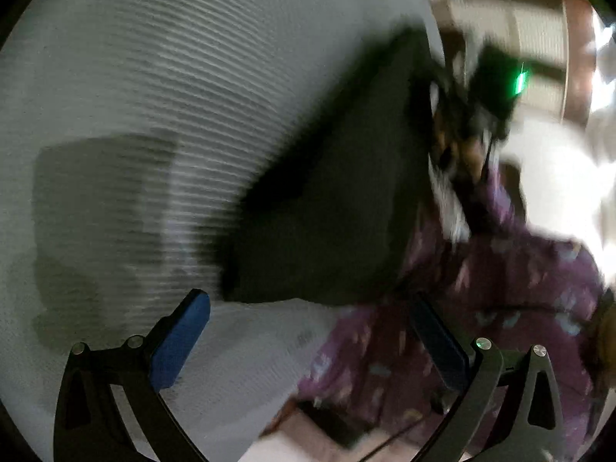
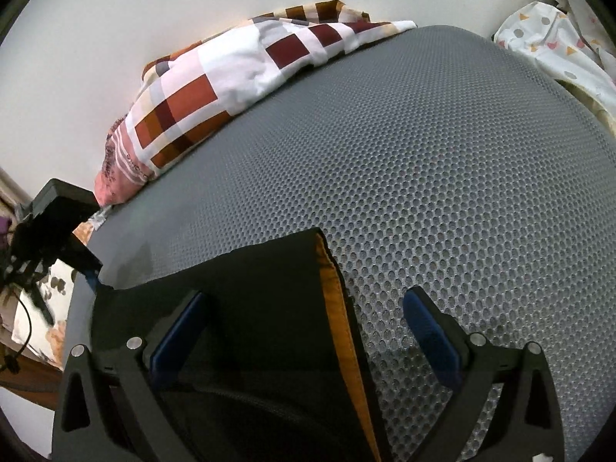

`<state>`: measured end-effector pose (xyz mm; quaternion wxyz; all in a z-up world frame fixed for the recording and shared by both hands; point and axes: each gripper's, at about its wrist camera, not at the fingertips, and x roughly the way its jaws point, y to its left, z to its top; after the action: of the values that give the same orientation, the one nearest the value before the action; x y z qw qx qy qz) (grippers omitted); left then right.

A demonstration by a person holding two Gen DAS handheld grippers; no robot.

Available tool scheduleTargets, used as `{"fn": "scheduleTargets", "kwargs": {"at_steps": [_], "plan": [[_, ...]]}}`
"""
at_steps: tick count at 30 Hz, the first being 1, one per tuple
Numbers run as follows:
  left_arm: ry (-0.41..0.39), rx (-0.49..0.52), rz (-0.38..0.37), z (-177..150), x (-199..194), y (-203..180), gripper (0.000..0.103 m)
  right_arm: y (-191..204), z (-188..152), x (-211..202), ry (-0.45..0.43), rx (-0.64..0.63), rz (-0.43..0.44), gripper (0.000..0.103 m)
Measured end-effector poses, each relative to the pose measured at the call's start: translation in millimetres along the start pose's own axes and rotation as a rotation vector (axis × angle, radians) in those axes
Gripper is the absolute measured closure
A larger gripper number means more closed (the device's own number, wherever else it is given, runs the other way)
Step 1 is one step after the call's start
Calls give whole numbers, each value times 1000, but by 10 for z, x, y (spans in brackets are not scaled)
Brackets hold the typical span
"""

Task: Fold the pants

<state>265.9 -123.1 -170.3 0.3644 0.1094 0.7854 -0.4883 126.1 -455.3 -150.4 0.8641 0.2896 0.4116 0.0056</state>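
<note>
The black pants (image 2: 261,300) with an orange side stripe (image 2: 338,308) lie folded on the grey mesh mat (image 2: 442,177). My right gripper (image 2: 304,319) is open just above them, its jaws astride the striped edge. In the blurred left wrist view the pants (image 1: 338,200) are a dark folded block on the mat (image 1: 154,96). My left gripper (image 1: 308,327) is open and empty, near the pants' near edge. The other gripper (image 1: 496,77), with a green light, shows at the pants' far end.
A checked red and white pillow (image 2: 215,88) lies along the mat's far left edge by the wall. A white patterned cloth (image 2: 558,38) is at the far right. A person's purple patterned clothing (image 1: 481,308) fills the left view's lower right.
</note>
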Motion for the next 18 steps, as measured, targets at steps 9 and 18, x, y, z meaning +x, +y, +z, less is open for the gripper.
{"fn": "scheduleTargets", "kwargs": {"at_steps": [9, 18], "plan": [[-678, -214, -131, -878, -469, 340, 0, -67, 6, -48, -16, 38, 53, 2], [-830, -24, -162, -500, 613, -601, 0, -113, 7, -118, -31, 70, 89, 2]]}}
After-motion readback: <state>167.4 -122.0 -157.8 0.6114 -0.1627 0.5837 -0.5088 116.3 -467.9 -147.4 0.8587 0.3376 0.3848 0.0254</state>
